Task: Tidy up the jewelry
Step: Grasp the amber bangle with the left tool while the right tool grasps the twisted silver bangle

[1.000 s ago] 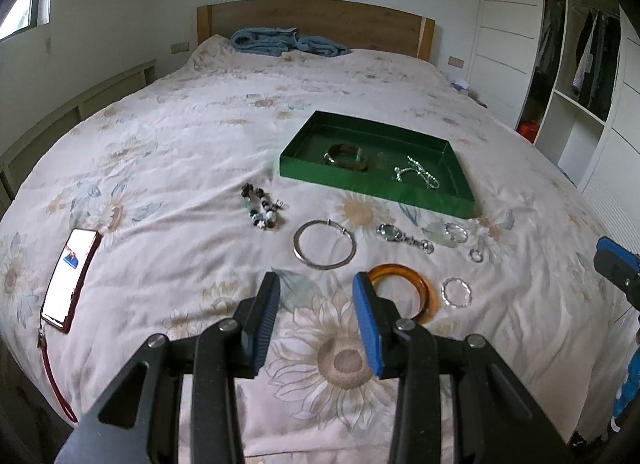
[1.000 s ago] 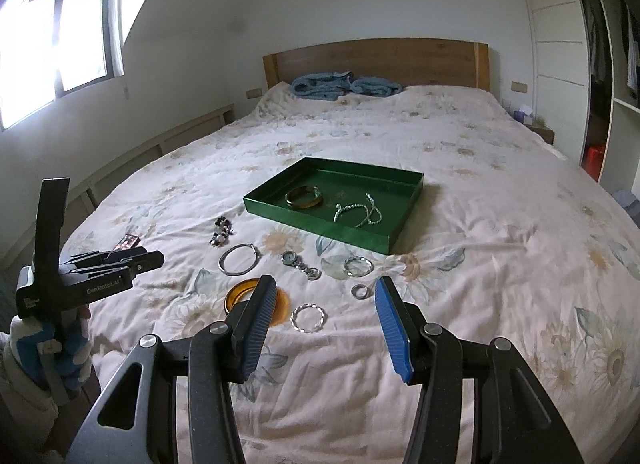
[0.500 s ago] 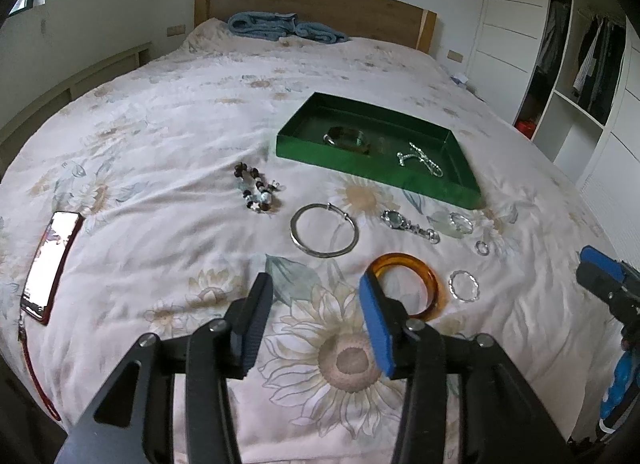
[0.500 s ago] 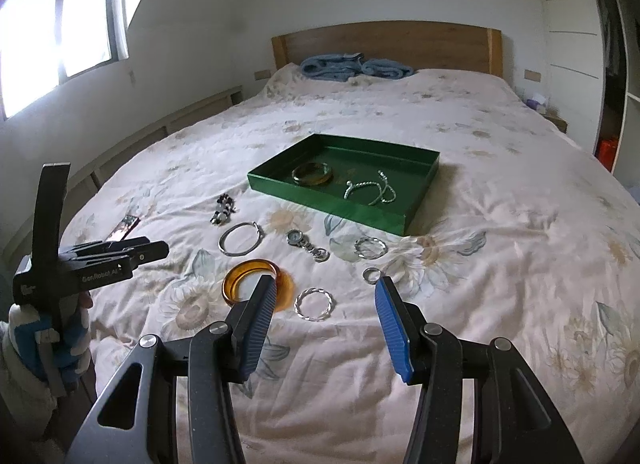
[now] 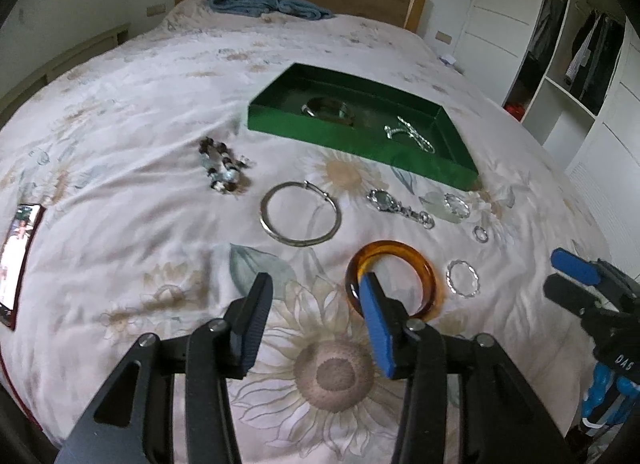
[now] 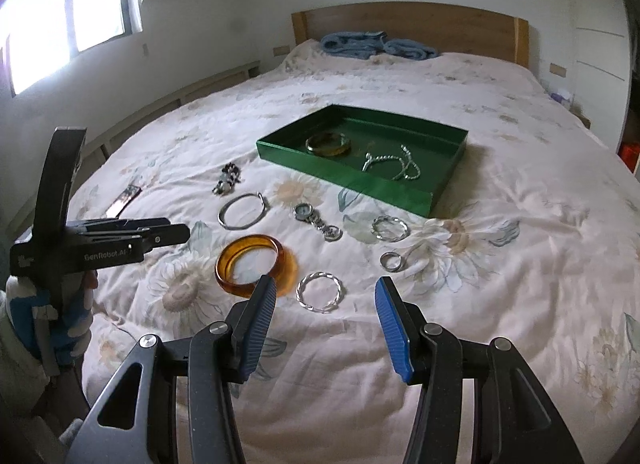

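Amber bangle (image 5: 394, 279) lies near the bed's (image 5: 120, 144) foot edge, just ahead of the left claw (image 5: 316, 306), spread wide and empty. The right claw (image 6: 325, 310) gapes wide over a twisted silver ring (image 6: 319, 291).

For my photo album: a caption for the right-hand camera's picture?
Open right gripper above a twisted silver ring near the green tray.

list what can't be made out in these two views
- Amber bangle, left view: near rim hidden behind the left claw.
- Phone, left view: near end cut off by the frame edge; screen blurred.
- Beads, right view: too small to tell apart.
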`<state>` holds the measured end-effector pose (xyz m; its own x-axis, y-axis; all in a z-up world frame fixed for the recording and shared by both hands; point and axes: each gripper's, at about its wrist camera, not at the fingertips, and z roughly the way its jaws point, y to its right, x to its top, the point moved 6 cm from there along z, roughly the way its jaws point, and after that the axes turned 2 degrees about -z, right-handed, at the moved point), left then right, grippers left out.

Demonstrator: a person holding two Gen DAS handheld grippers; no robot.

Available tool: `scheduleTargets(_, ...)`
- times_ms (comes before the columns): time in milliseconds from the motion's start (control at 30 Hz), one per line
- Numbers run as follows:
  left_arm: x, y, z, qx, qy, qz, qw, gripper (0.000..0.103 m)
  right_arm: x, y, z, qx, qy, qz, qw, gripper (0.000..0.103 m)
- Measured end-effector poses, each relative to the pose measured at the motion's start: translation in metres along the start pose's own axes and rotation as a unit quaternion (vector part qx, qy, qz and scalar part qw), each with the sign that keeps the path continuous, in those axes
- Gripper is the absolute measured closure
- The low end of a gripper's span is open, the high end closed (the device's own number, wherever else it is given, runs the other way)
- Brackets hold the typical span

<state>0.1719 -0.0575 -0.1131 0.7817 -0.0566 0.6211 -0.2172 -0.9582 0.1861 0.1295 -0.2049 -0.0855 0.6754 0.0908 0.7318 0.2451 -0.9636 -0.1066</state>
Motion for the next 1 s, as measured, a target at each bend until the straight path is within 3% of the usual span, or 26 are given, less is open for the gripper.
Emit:
scheduleTargets(267,-0.001,0.018,0.024,-0.027,-0.030,0.015,0.9991,0.060,-0.010,-0.004,0.031,0.021,-0.032,-0.021,0.999,0.052)
scheduleTargets(567,-0.005,0.022,0.059,-0.024,-0.069,0.023,0.9970,0.060,-0.014,-0.007,0.064,0.036,-0.064,-0.045,0.996,0.050)
scheduleTargets(1000,-0.009,0.024,0.075,-0.015,-0.076,0.051,0.9957,0.061,-0.019,-0.016,0.102,0.028,-0.092,-0.093,0.991,0.050)
